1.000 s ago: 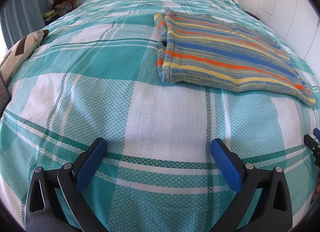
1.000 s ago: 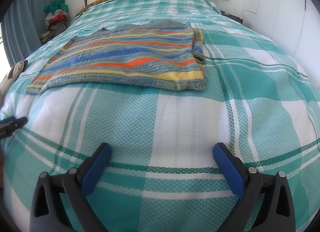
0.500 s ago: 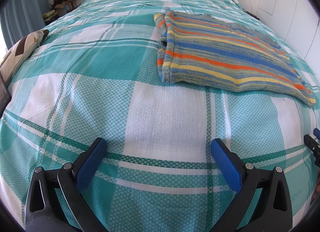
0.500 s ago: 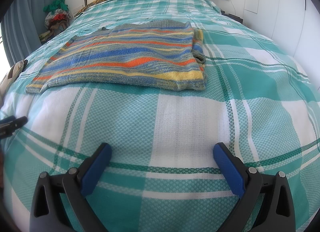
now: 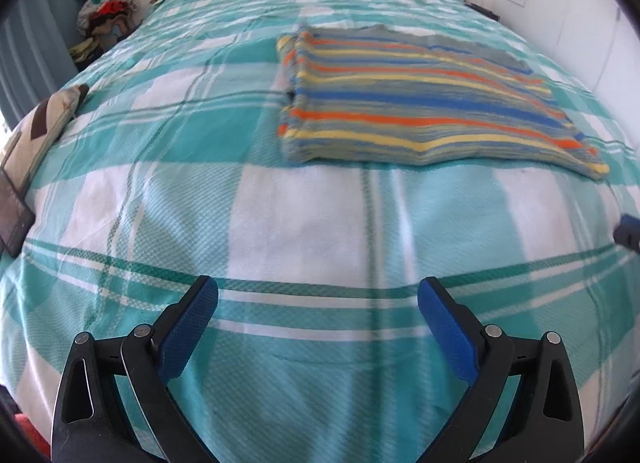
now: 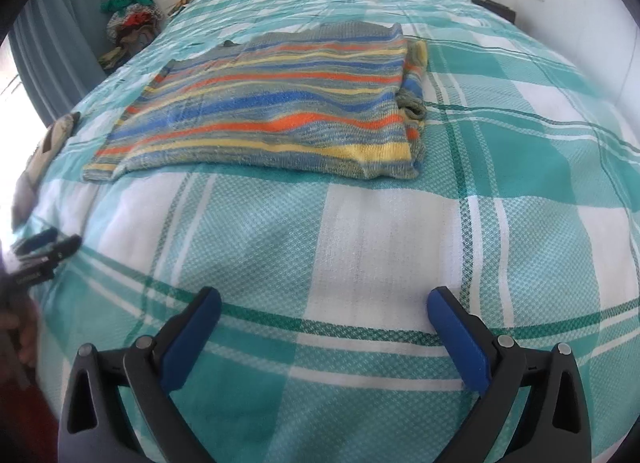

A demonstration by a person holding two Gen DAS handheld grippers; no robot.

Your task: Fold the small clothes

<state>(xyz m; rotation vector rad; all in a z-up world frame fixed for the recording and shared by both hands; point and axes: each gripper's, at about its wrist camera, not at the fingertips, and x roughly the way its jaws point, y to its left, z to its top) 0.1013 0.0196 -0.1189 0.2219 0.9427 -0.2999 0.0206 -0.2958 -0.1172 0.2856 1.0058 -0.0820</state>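
You have one striped knit sweater [image 5: 424, 103] lying flat on the bed [image 5: 280, 215], toward its far half. Its bands run grey, blue, orange and yellow across its width. One side is folded inward, leaving a doubled edge with a sleeve cuff showing [image 6: 414, 103]. The near hem lies straight. In the left wrist view it sits right of centre; in the right wrist view, left of centre.

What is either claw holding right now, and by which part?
Nothing. The left claw and right claw are both open over the bedspread, short of the striped sweater.
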